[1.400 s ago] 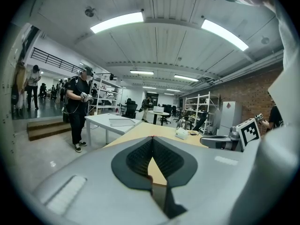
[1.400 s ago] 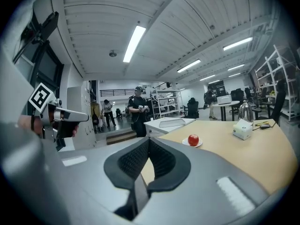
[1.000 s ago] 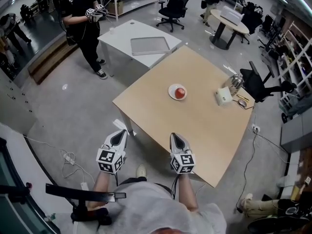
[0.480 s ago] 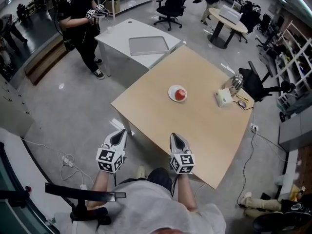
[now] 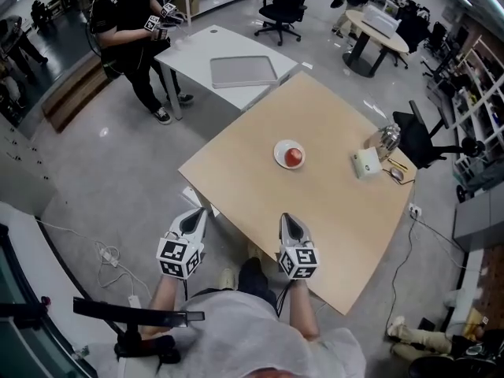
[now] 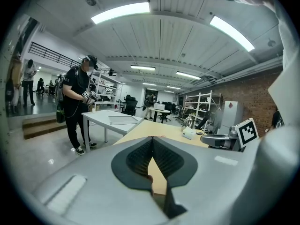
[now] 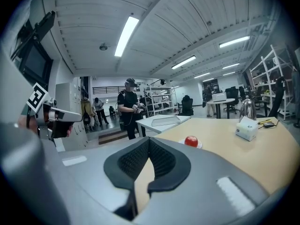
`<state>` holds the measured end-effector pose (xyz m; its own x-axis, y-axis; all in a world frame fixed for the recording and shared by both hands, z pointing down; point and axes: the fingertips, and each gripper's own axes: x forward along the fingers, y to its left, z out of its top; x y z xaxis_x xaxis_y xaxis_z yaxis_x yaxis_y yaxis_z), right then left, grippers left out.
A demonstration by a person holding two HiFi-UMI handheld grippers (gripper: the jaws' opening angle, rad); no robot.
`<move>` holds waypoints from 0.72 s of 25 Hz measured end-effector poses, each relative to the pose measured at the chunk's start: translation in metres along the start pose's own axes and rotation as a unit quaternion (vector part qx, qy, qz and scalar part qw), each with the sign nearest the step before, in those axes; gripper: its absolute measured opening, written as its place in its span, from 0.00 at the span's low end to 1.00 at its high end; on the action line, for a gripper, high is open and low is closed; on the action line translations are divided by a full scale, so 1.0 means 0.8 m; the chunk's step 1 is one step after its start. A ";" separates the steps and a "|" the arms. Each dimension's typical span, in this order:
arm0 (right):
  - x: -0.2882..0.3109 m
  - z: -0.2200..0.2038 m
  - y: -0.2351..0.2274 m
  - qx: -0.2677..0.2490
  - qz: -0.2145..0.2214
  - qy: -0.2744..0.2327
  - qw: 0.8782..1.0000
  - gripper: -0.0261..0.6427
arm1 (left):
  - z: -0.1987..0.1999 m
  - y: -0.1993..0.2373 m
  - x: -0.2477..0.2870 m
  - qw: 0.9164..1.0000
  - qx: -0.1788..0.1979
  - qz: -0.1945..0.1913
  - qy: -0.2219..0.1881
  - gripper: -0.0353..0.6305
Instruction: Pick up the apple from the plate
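A red apple (image 5: pixel 294 157) lies on a small white plate (image 5: pixel 282 150) near the middle of the light wooden table (image 5: pixel 331 211). In the right gripper view the apple (image 7: pixel 191 141) and plate (image 7: pixel 198 146) show far ahead, right of the jaws. My right gripper (image 5: pixel 289 220) is shut and empty at the table's near edge, well short of the plate. My left gripper (image 5: pixel 193 213) is shut and empty too, left of the table's corner and over the floor. In the left gripper view the left gripper (image 6: pixel 152 142) points along the table's left side.
A white tissue box (image 5: pixel 366 164) and a metal kettle (image 5: pixel 386 138) stand at the table's right side, with an office chair (image 5: pixel 417 136) behind. A white table with a grey tray (image 5: pixel 242 72) stands beyond, a person (image 5: pixel 134 22) beside it. Cables (image 5: pixel 110 254) lie on the floor.
Both grippers have come a little nearer the table, the right one now over its near edge. Apple and plate have not moved. Both stay shut.
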<state>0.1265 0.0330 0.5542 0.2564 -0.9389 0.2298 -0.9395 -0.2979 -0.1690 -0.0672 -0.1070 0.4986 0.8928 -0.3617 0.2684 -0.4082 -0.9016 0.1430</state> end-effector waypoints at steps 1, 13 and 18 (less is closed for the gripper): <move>0.004 0.000 -0.006 0.000 0.001 0.003 1.000 0.05 | 0.000 0.000 0.005 1.000 -0.001 0.002 0.001 0.08; 0.062 -0.005 -0.062 0.005 0.005 0.036 0.999 0.05 | -0.006 0.012 0.075 0.999 -0.020 0.016 0.027 0.08; 0.084 -0.010 -0.087 0.002 0.001 0.046 0.999 0.05 | -0.012 0.013 0.102 0.999 -0.027 0.018 0.038 0.08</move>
<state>0.2073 -0.0082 0.5893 0.2321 -0.9195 0.3173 -0.9392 -0.2967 -0.1730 -0.0003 -0.1435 0.5308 0.8612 -0.3727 0.3455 -0.4511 -0.8737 0.1819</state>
